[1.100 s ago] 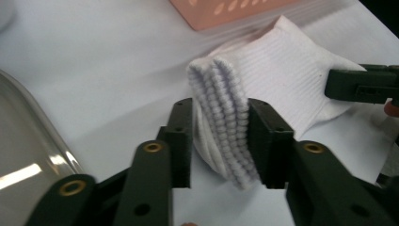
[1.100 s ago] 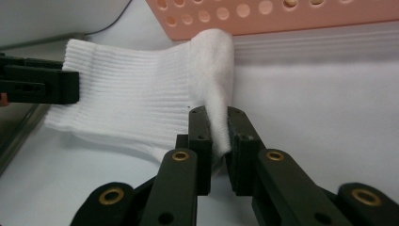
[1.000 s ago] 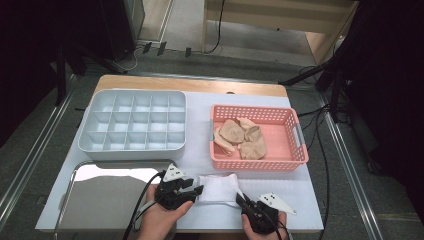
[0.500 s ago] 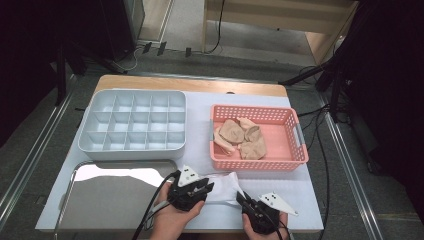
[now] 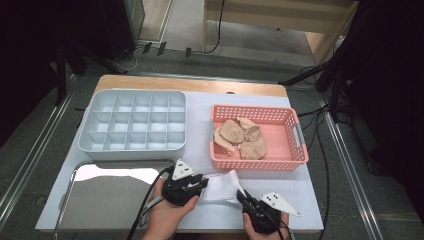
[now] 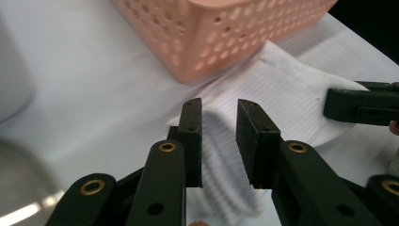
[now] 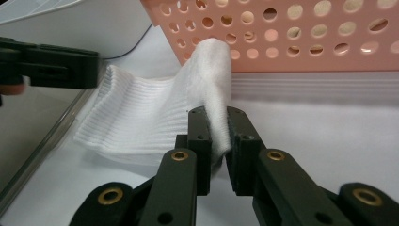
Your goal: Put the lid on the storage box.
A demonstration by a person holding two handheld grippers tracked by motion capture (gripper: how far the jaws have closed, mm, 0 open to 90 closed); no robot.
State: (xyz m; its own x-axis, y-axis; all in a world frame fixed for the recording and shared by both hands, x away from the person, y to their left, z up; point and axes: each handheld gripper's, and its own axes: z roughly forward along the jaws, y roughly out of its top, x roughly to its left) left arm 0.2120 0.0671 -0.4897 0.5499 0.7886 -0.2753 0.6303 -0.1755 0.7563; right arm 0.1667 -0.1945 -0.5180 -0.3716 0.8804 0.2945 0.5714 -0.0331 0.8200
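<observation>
A white ribbed sock [image 5: 221, 185] lies on the white table cover in front of the pink basket [image 5: 252, 164]. My right gripper [image 5: 241, 195] is shut on the sock's right end, and in the right gripper view [image 7: 217, 118] the cloth rises folded from between the jaws. My left gripper [image 5: 204, 184] sits at the sock's left end. In the left gripper view [image 6: 219, 113] its jaws stand apart, with a fold of the sock [image 6: 282, 94] lying in the gap. The pink basket holds beige socks [image 5: 240, 137].
A pale grey compartment tray [image 5: 130, 152] stands at the back left. A shiny metal tray [image 5: 100, 205] lies at the front left, beside my left hand. The basket's perforated wall [image 7: 291, 37] rises close behind the sock. Cables trail off the table's right side.
My left gripper has moved right from over the metal tray's edge to the sock's left end. The right gripper has stayed put, holding the sock.
</observation>
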